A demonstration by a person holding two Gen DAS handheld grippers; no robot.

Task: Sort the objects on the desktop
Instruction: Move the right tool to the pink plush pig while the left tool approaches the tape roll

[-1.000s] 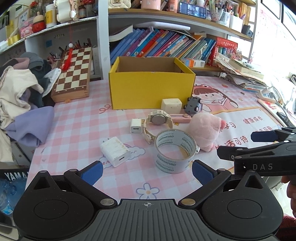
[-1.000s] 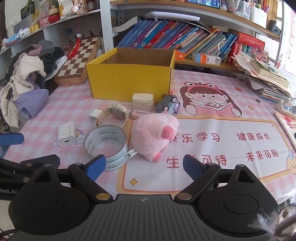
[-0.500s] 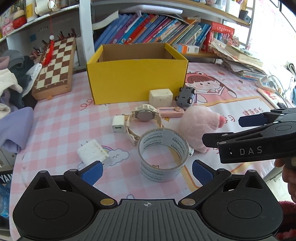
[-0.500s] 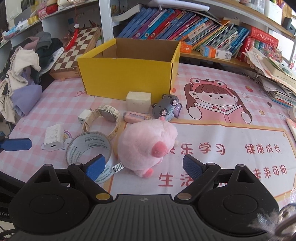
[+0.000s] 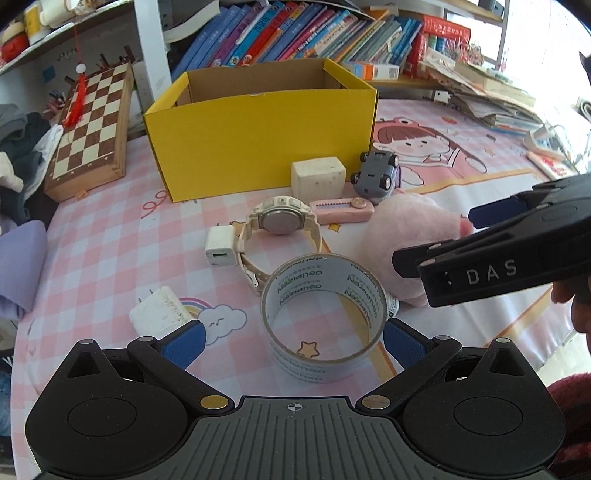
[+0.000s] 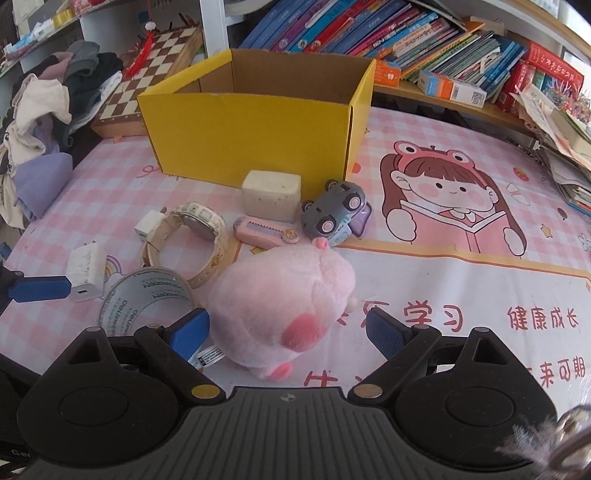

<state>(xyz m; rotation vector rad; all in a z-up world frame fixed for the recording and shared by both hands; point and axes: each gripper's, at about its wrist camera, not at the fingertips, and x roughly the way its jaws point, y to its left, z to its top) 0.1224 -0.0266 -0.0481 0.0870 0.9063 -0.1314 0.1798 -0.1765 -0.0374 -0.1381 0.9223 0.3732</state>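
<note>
An open yellow box (image 5: 258, 140) (image 6: 251, 122) stands at the back of the pink desk mat. In front lie a roll of clear tape (image 5: 323, 317) (image 6: 146, 299), a pink plush pig (image 6: 284, 310) (image 5: 410, 240), a cream watch (image 5: 280, 225), two white chargers (image 5: 221, 248) (image 5: 159, 314), a cream block (image 5: 318, 176), a grey toy car (image 5: 376, 171) and a pink cutter (image 5: 341, 211). My left gripper (image 5: 291, 341) is open, its fingers either side of the tape roll. My right gripper (image 6: 288, 334) is open around the plush pig.
A chessboard (image 5: 90, 125) leans at the back left beside a pile of clothes (image 6: 44, 122). Shelves of books (image 6: 388, 33) run behind the box. Stacked papers (image 5: 495, 96) lie at the right. The right gripper's body (image 5: 509, 254) reaches in beside the pig.
Both grippers have moved forward and down. The left one now straddles the tape roll, the right one now straddles the plush pig. Nothing on the desk has moved.
</note>
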